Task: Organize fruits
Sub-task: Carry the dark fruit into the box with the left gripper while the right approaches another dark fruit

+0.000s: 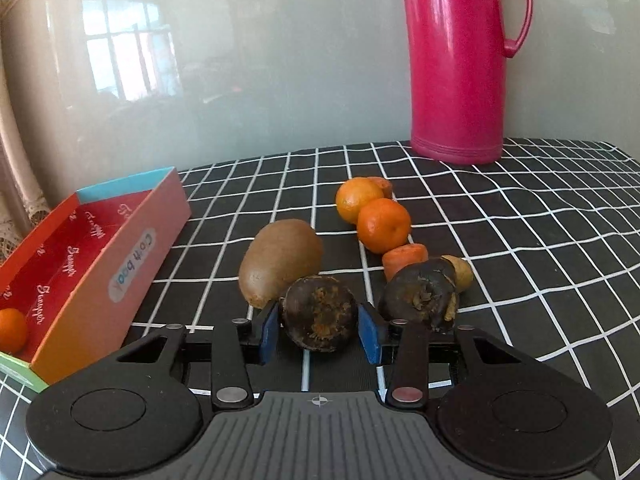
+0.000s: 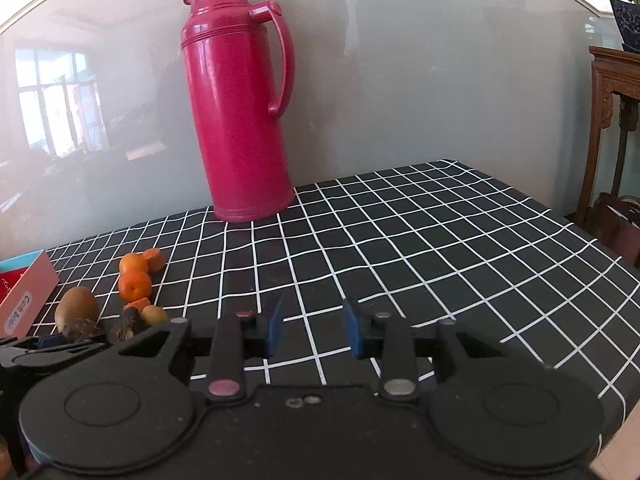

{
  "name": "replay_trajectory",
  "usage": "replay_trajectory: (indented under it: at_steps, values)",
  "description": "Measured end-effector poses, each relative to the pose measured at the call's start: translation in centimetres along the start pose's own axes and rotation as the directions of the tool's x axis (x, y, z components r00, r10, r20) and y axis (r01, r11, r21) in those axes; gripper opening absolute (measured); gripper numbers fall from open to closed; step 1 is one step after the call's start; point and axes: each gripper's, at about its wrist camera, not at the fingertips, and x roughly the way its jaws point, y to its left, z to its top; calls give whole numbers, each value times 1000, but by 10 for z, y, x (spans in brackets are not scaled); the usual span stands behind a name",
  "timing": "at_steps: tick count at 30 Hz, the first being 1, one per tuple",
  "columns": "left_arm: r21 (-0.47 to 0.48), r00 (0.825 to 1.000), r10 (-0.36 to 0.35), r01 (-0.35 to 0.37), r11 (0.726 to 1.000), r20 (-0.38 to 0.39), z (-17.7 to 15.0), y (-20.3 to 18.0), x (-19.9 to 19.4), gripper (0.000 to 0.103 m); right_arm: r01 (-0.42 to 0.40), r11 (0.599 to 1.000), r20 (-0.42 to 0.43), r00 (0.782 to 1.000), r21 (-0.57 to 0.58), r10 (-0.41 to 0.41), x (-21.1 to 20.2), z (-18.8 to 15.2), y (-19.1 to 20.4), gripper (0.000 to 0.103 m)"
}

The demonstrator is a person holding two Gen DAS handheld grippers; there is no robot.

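My left gripper (image 1: 319, 330) has its blue pads on both sides of a dark water chestnut (image 1: 319, 317) on the checked cloth; whether the pads press it is unclear. A second dark chestnut (image 1: 418, 294), a brown kiwi (image 1: 280, 261), two mandarins (image 1: 383, 225) (image 1: 357, 199), carrot pieces (image 1: 404, 259) and a small potato (image 1: 461, 273) lie just beyond. The open red-orange box (image 1: 132, 258) stands at left with one mandarin (image 1: 13, 329) inside. My right gripper (image 2: 313, 330) is open and empty over bare cloth; the fruit pile (image 2: 135, 285) shows far to its left.
A tall pink thermos (image 2: 240, 120) stands at the back of the table against the wall; it also shows in the left wrist view (image 1: 456, 64). The table's right edge (image 2: 592, 240) borders a dark wooden cabinet (image 2: 612, 120).
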Motion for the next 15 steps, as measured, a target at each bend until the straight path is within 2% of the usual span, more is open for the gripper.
replay_trajectory:
  at_steps: [9, 15]
  values:
    - [-8, 995, 63, -62, 998, 75, 8, 21, -21, 42, -25, 1000, -1, 1000, -13, 25, 0, 1, 9, 32]
    - [-26, 982, 145, -143, 989, 120, 13, 56, -37, 42, -63, 998, -3, 998, -29, 63, -1, 3, 26, 32]
